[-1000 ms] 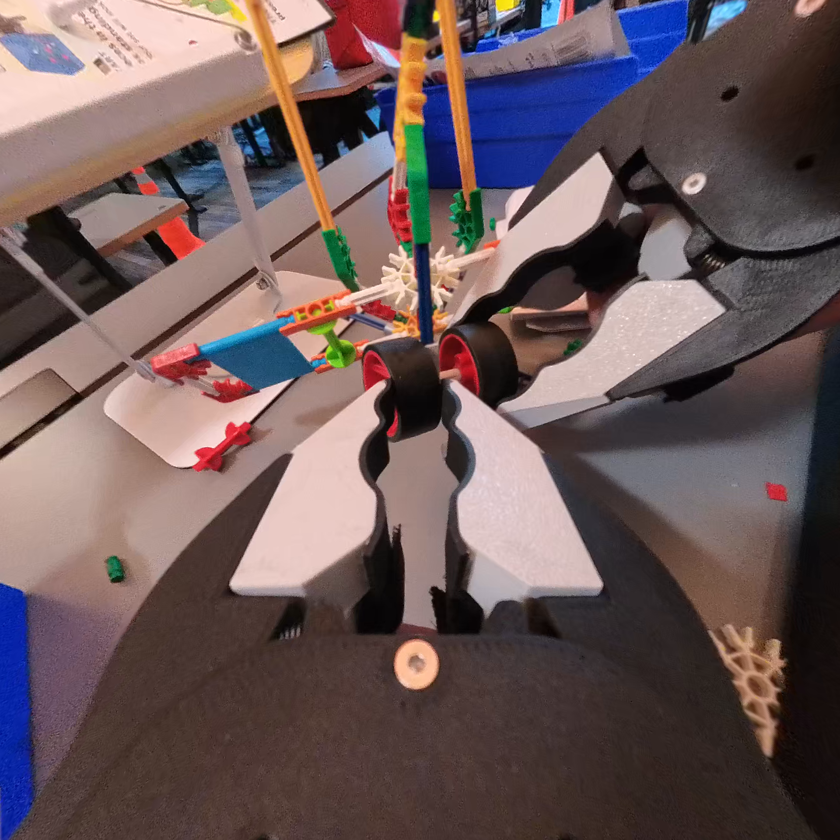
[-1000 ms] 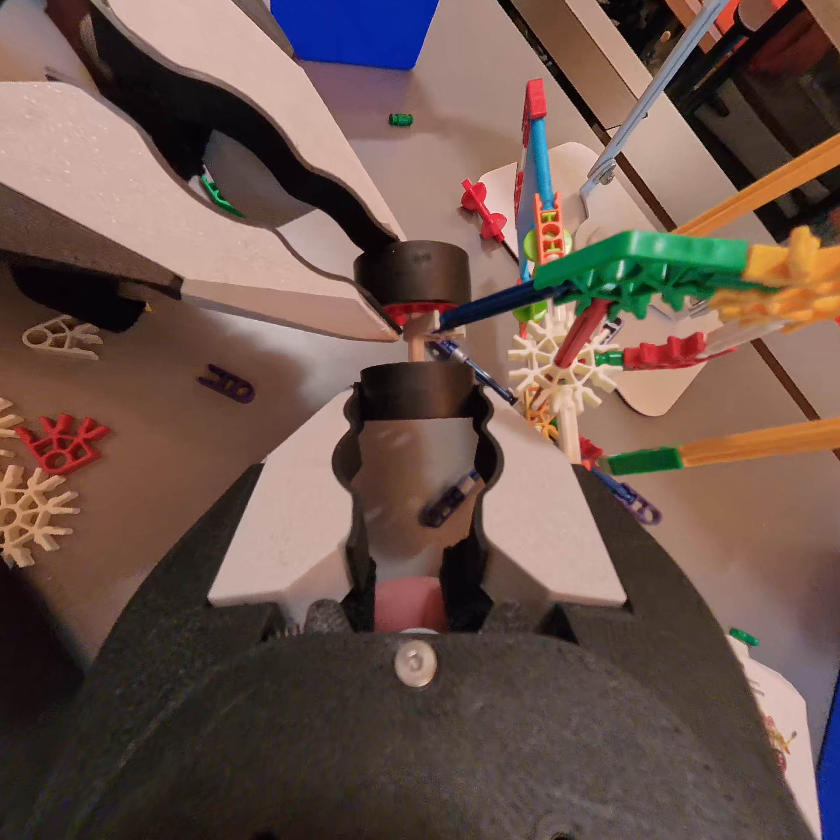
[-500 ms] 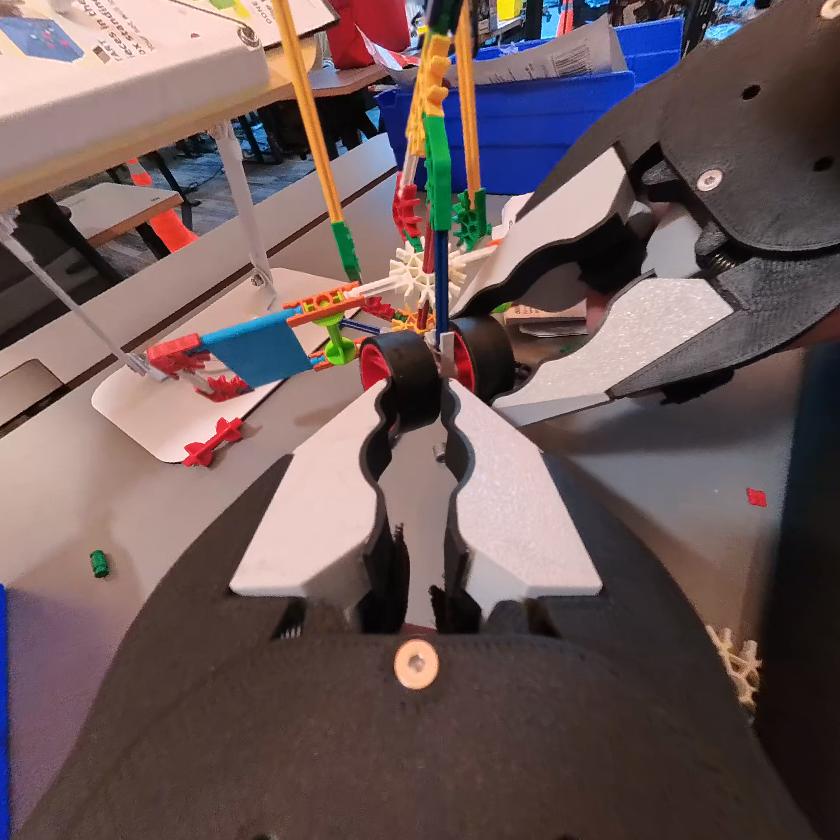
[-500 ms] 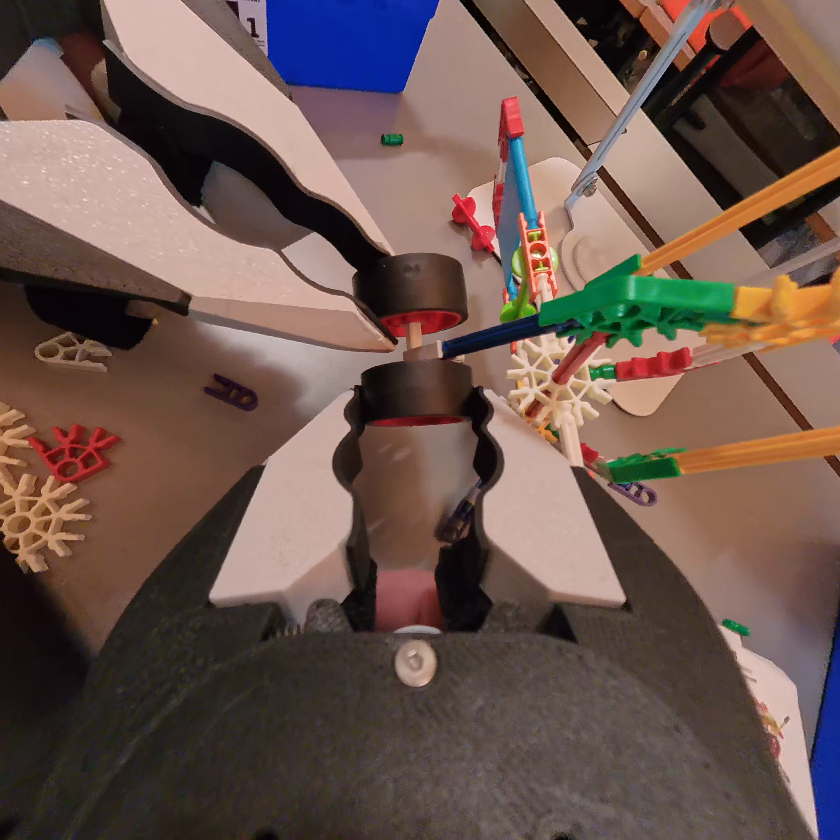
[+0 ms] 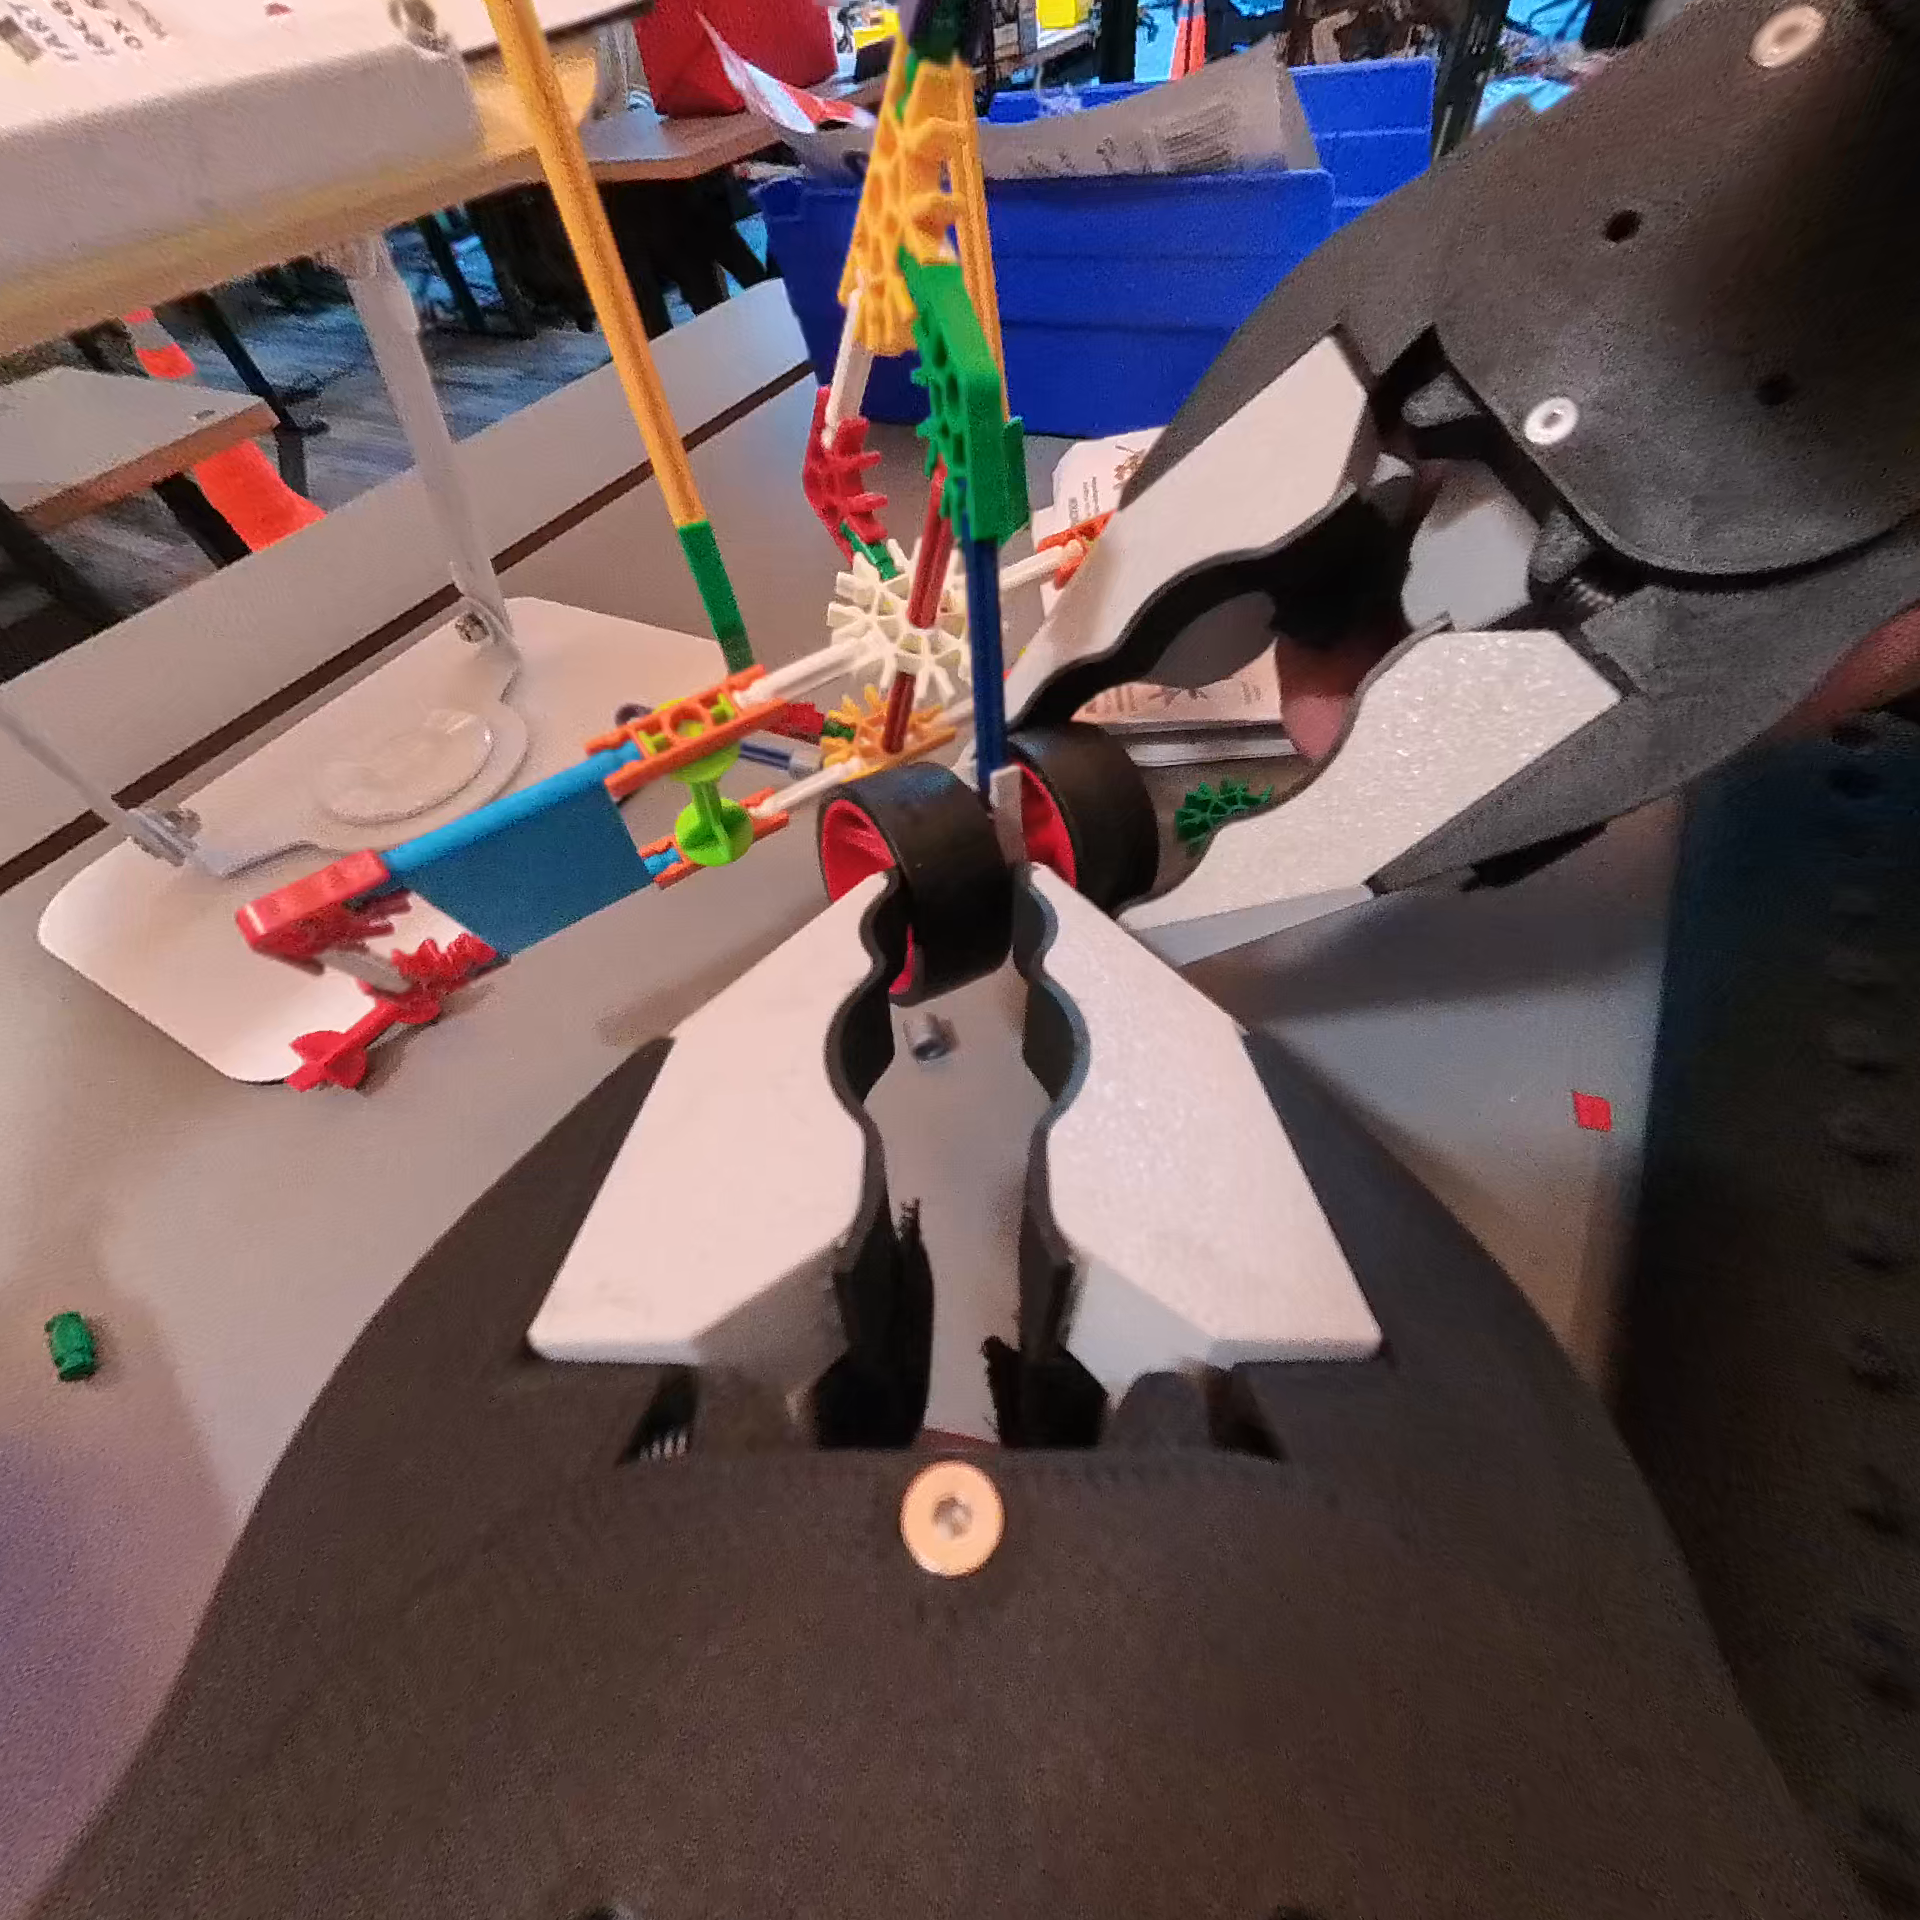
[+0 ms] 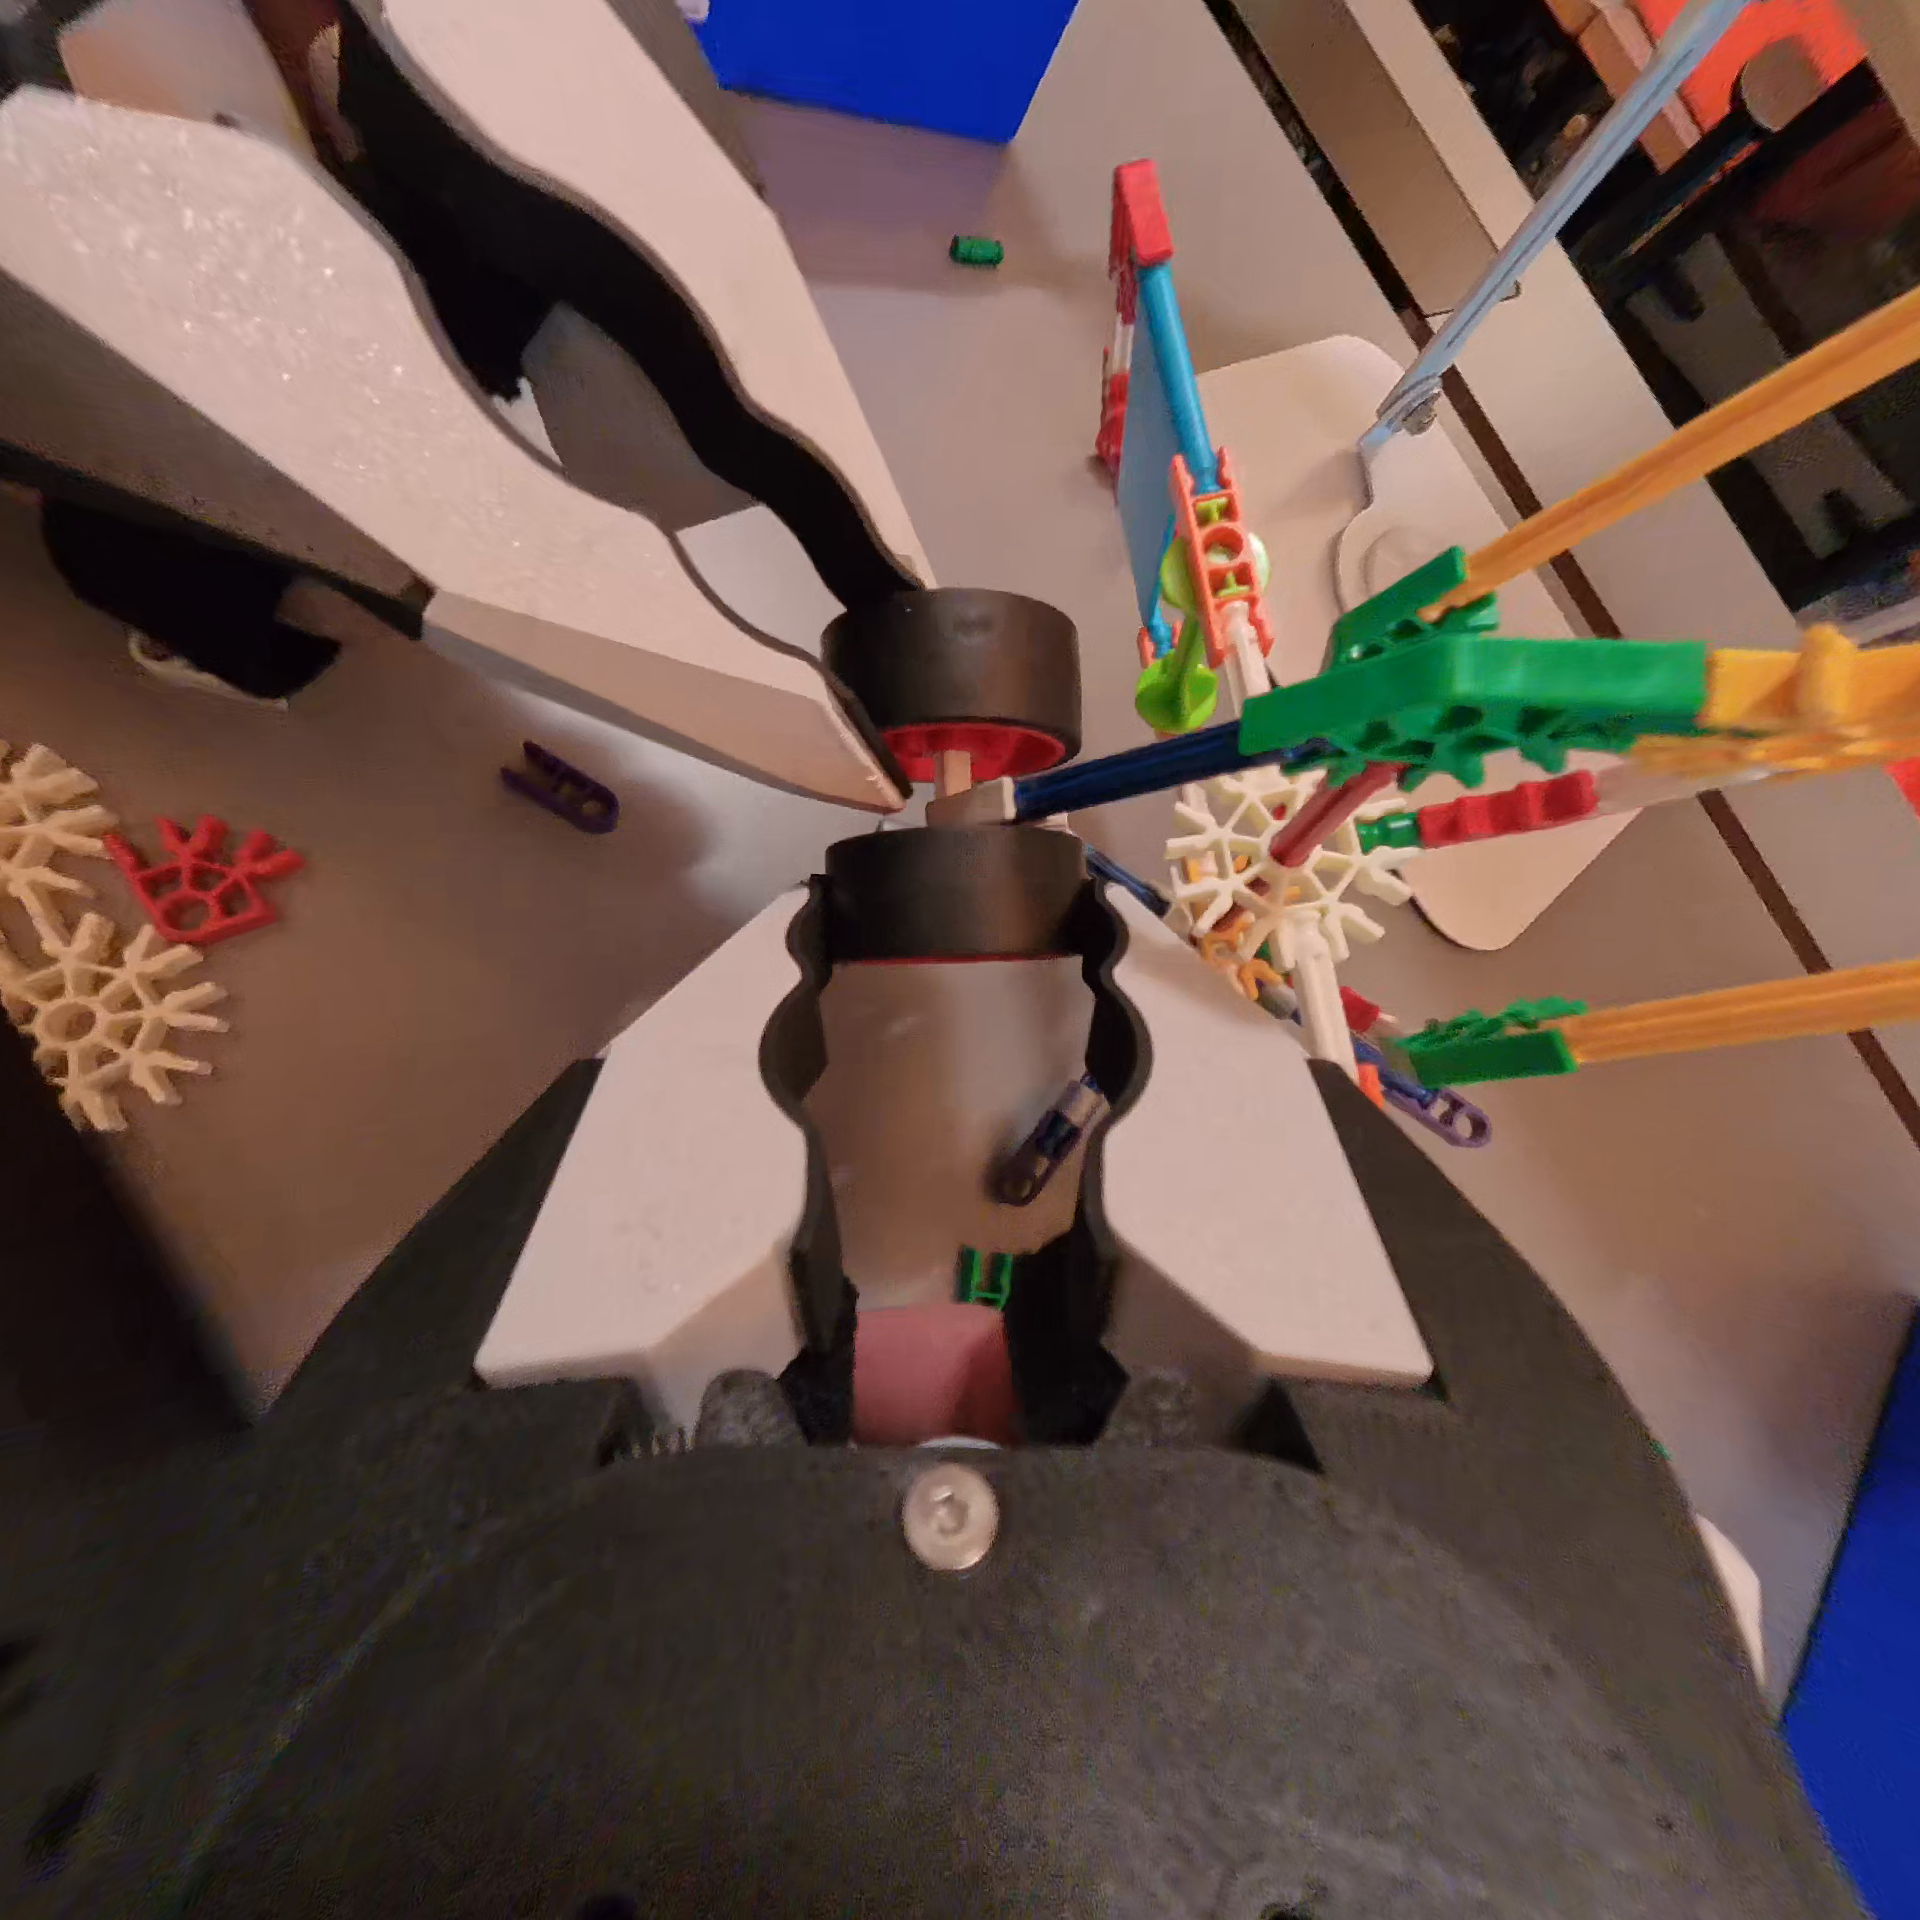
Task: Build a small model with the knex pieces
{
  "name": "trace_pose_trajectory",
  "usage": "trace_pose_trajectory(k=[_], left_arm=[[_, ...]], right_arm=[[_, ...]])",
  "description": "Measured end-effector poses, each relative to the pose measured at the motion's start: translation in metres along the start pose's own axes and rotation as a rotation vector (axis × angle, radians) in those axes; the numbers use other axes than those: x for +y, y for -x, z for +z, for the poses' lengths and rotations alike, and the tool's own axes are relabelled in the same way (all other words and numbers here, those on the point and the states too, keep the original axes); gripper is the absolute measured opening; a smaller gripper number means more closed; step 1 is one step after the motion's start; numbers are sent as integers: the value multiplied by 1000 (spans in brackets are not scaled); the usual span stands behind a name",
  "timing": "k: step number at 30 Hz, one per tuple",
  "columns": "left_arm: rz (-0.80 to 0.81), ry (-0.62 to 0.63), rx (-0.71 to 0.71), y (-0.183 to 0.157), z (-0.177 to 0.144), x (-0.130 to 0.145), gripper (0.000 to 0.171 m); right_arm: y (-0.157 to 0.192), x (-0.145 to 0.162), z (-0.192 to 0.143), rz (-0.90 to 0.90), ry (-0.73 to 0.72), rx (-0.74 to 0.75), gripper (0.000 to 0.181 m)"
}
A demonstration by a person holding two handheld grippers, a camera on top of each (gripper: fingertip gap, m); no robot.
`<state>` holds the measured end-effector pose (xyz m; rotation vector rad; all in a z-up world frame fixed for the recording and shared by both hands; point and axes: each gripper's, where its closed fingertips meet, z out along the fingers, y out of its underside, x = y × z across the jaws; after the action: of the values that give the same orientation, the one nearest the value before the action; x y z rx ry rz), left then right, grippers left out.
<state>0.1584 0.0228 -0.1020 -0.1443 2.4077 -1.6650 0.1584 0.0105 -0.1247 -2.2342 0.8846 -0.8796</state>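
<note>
A toy model of rods and connectors has yellow rods (image 5: pixel 613 312), green connectors (image 6: pixel 1475 696), a white snowflake connector (image 5: pixel 899 634) and a blue panel (image 5: pixel 520 862). Two black wheels with red hubs sit on one short axle (image 6: pixel 954 774). My left gripper (image 5: pixel 945 904) is shut on the nearer wheel (image 5: pixel 935 862); it also shows in the right wrist view (image 6: pixel 883 696). My right gripper (image 6: pixel 951 904) is shut on the other wheel (image 6: pixel 956 894); it also shows in the left wrist view (image 5: pixel 1091 821). A blue rod (image 6: pixel 1122 774) ends in a grey clip at the axle, between the wheels.
A blue bin (image 5: pixel 1143 270) stands behind the model, and a white stand base (image 5: pixel 312 779) lies under its left end. Loose parts lie on the grey table: a white snowflake (image 6: pixel 104 1018), a red connector (image 6: pixel 203 878), purple clips (image 6: pixel 561 790), a green bit (image 5: pixel 71 1345). My two grippers' fingertips are within a few centimetres of each other.
The blue rod's grey end has come onto the axle between the two wheels, and the model's upper part has tilted. Both grippers have kept hold of their wheels.
</note>
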Motion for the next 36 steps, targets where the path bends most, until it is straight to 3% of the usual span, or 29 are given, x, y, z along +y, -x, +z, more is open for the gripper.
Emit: trace_pose_trajectory(k=[11,17,23,28,33,36], left_arm=[[87,21,89,-22,2,4,24],[74,-2,128,-24,-5,1,24],[98,-66,118,-13,-18,-16,27],[131,-83,-20,28,-27,-34,33],[286,50,-127,49,-14,-20,47],[422,128,-187,55,-2,-12,44]], right_arm=[[2,14,-16,-111,7,19,47],[6,13,-41,-136,-26,-5,60],[-47,12,-91,-97,-70,146,53],[-71,41,-89,-104,71,122,52],[-71,60,-69,-118,140,40,36],[-71,66,-61,-138,154,39,4]])
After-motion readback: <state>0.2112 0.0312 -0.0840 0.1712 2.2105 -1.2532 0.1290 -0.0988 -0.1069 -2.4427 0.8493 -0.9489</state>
